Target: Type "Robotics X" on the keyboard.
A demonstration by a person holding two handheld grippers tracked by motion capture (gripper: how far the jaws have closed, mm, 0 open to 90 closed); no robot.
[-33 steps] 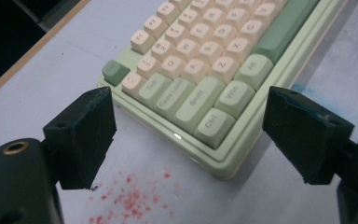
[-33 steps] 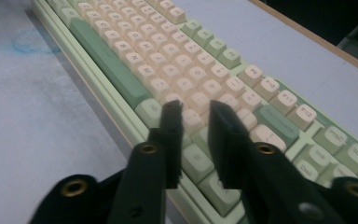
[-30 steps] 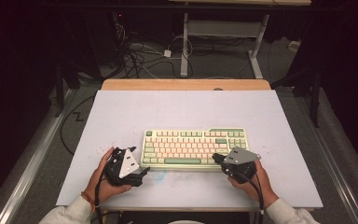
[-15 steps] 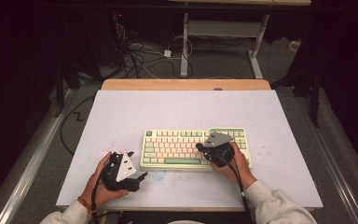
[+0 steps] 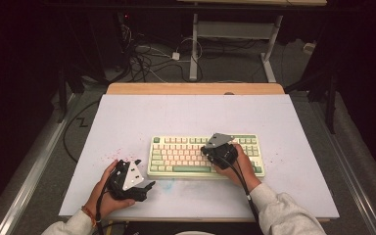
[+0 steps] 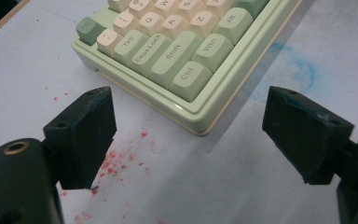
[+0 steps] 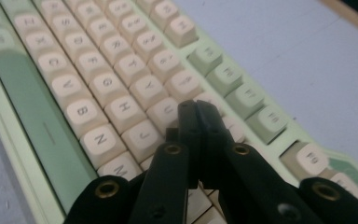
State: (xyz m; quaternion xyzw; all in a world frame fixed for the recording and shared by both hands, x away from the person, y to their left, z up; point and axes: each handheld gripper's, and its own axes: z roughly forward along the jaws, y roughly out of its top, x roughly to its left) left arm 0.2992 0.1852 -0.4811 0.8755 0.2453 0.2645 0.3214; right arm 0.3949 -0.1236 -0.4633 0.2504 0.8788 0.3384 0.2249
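The pale green keyboard (image 5: 205, 155) lies near the front of the white table (image 5: 176, 117), the right gripper (image 5: 210, 148) over its keys with jaws pressed together on nothing, the left gripper (image 5: 149, 185) resting off its left corner, jaws wide apart and empty.

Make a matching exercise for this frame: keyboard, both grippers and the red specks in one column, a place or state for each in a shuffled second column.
1. left gripper
2. right gripper
3. keyboard
4. red specks

A. pale green case, cream keys
B. jaws wide apart, off the keyboard's corner
C. scattered on the white table by the left gripper
D. jaws pressed together over the letter keys

Pairs: 1-B, 2-D, 3-A, 4-C
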